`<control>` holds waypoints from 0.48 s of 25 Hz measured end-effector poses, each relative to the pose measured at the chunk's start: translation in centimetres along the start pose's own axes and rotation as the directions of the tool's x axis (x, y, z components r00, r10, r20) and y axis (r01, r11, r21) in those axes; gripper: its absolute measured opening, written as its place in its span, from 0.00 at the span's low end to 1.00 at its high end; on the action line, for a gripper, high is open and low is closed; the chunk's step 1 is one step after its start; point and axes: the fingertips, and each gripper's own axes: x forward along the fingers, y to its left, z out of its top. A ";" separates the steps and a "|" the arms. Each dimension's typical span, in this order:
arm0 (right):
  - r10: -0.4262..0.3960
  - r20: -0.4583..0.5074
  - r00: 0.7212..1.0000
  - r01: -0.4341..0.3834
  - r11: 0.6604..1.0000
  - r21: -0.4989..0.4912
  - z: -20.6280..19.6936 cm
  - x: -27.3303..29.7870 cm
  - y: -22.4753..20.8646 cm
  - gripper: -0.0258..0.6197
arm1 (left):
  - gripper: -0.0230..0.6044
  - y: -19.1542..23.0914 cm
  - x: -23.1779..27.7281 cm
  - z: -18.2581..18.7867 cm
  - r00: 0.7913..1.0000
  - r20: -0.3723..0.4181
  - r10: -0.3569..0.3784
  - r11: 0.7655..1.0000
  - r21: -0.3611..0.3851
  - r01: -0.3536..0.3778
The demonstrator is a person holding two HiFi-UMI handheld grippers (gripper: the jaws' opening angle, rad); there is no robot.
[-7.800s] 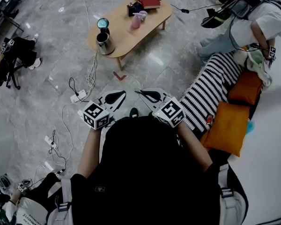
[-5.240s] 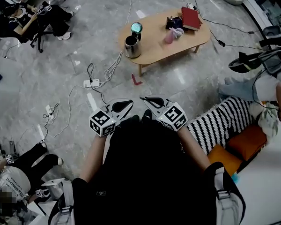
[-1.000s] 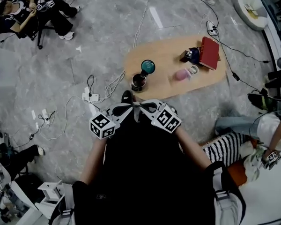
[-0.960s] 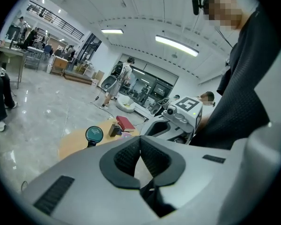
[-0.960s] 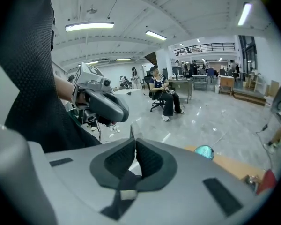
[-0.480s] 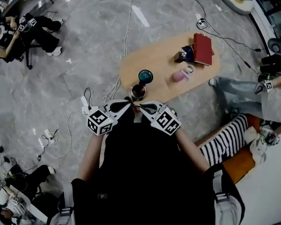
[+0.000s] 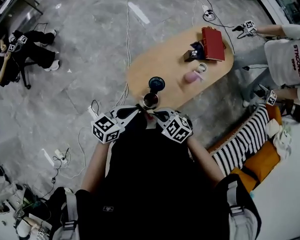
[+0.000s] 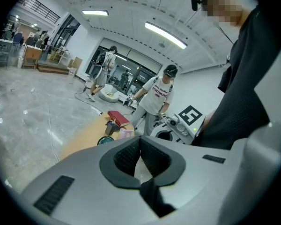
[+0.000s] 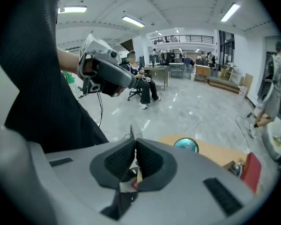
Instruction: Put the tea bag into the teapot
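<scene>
In the head view a steel teapot [image 7: 150, 100] stands open at the near end of an oval wooden table [image 7: 165, 59], its teal lid [image 7: 156, 83] just beyond it. Both grippers are held in front of my chest, tips almost touching just short of the teapot. My right gripper [image 7: 151, 115] [image 9: 134, 144] is shut on the tea bag [image 9: 132, 182], a white and red piece showing behind its pads. My left gripper [image 7: 136, 111] [image 8: 140, 142] is shut, pads meeting, with only a pale sliver behind them that I cannot identify. The right gripper view also shows the lid [image 9: 186, 145].
Further along the table are a pink cup [image 7: 191, 77], a small white cup [image 7: 203, 67], a dark box [image 7: 195, 53] and a red book [image 7: 212, 36]. A person in a white shirt [image 7: 290, 54] stands at its far right. Cables [image 7: 127, 34] cross the floor; a striped cushion [image 7: 240, 139] lies right.
The table and teapot have come from far off to directly under the gripper tips. The two grippers, apart at first, now have their tips together.
</scene>
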 end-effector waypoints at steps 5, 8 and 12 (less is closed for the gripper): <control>-0.030 -0.104 0.994 0.030 1.000 0.003 -2.3 2.8 -1.1 0.06 | 0.05 1.1 0.1 -0.1 0.998 -0.044 -0.043 0.999 0.009 0.044; -0.045 -0.124 0.991 0.049 0.998 0.032 -2.9 4.0 -2.1 0.06 | 0.05 1.8 -0.1 -0.3 0.996 -0.069 -0.060 0.998 0.011 0.061; -0.059 -0.134 0.989 0.070 0.994 0.082 -3.9 5.2 -3.1 0.06 | 0.05 2.4 -0.4 -0.4 0.992 -0.095 -0.078 0.997 0.016 0.080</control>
